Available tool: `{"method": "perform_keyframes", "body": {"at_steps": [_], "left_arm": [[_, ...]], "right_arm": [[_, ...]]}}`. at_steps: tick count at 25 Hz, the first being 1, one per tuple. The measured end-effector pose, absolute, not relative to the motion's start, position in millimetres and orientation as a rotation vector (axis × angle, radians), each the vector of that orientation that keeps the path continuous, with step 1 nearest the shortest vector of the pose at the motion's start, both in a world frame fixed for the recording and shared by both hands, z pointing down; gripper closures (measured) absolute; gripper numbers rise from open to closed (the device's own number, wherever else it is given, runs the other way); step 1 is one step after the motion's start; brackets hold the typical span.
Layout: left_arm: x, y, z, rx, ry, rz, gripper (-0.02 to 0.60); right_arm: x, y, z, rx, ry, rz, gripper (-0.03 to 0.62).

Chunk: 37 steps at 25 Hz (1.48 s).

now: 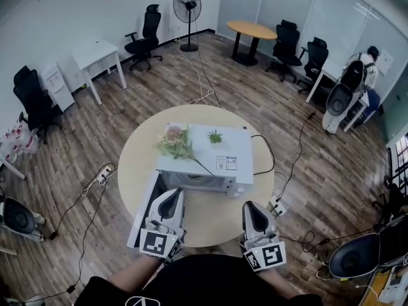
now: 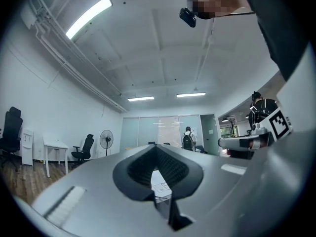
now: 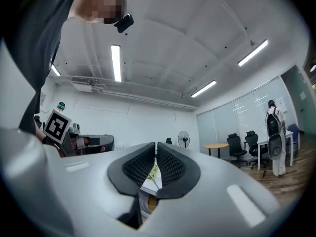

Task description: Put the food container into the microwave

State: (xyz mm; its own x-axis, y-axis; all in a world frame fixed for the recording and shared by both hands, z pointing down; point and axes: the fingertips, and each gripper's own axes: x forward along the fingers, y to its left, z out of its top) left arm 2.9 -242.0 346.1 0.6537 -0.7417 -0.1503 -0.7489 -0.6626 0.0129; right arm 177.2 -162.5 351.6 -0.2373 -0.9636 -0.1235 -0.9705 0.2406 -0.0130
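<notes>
A white microwave [image 1: 220, 152] stands on the round table [image 1: 137, 155]. Its door [image 1: 143, 212] hangs open to the left. Inside the cavity I make out a pale rounded shape [image 1: 195, 178], too small to name as the food container. My left gripper [image 1: 171, 196] is held above the table's near edge, over the open door, its jaws shut and empty [image 2: 158, 146]. Further right, the right gripper [image 1: 252, 208] hovers in front of the microwave's right end. Its pads [image 3: 168, 164] are together with nothing between them. Both point about level toward the microwave.
A bunch of flowers [image 1: 173, 142] and a small green plant [image 1: 215, 136] sit on top of the microwave. Cables and a power strip [image 1: 104, 173] lie on the floor around the table. Office chairs, a fan [image 1: 187, 8] and a person [image 1: 368, 62] are far off.
</notes>
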Motion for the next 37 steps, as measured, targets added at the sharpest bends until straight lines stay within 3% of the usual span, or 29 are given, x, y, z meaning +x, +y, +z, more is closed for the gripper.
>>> {"method": "perform_keyframes", "body": {"at_steps": [37], "left_arm": [[22.4,-227.1,330.9,-2.819,1.204,0.25,0.581]], "right_arm": [[192.7,-145.2,348.5,-1.946,2.307,0.151,0.588]]}}
